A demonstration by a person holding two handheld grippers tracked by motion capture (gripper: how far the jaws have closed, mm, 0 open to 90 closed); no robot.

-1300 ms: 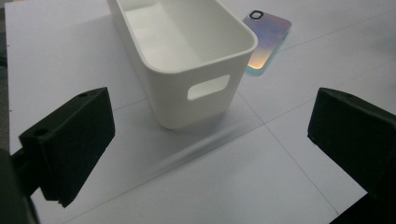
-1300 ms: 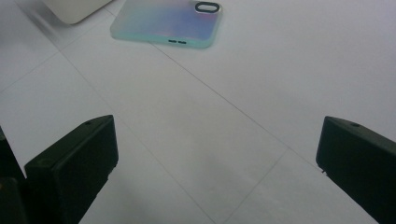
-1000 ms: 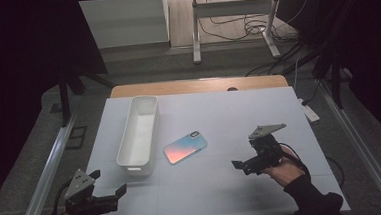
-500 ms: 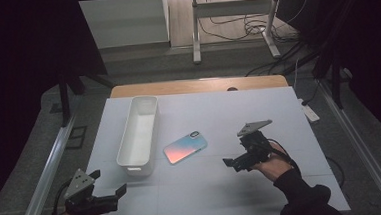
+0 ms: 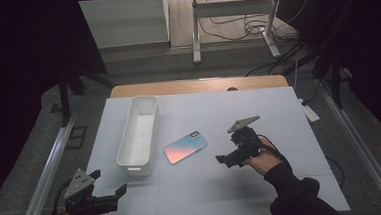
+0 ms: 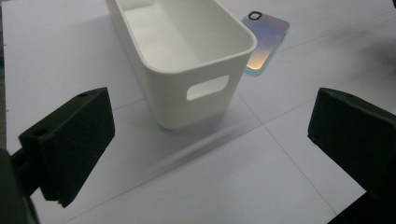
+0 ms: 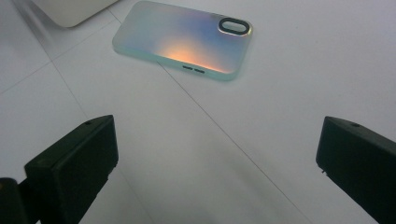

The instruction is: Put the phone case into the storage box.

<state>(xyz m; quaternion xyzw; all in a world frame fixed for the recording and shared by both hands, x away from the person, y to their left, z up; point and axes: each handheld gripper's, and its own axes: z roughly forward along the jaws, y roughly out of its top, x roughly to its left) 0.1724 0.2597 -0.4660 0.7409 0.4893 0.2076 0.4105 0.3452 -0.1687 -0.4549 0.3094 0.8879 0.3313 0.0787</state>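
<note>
An iridescent phone case (image 5: 185,148) lies flat on the white table, camera hole toward the far right; it also appears as the phone case (image 7: 183,39) and the phone case (image 6: 266,42). A long white bin (image 5: 140,131) stands just left of it, empty, with a handle slot in its near end, seen close as the bin (image 6: 187,51). My right gripper (image 5: 227,160) hovers open a short way right of the case, jaws pointed at it. My left gripper (image 5: 111,192) rests open at the table's near left corner, facing the bin.
The white table top (image 5: 279,112) has a wooden strip along its far edge. Beyond it stand a metal frame (image 5: 234,29) and floor cables. A power strip (image 5: 310,111) lies off the right edge. Rails run along both sides.
My right gripper has moved left and slightly nearer the phone case, staying open. The left gripper, the case and the bin have not moved.
</note>
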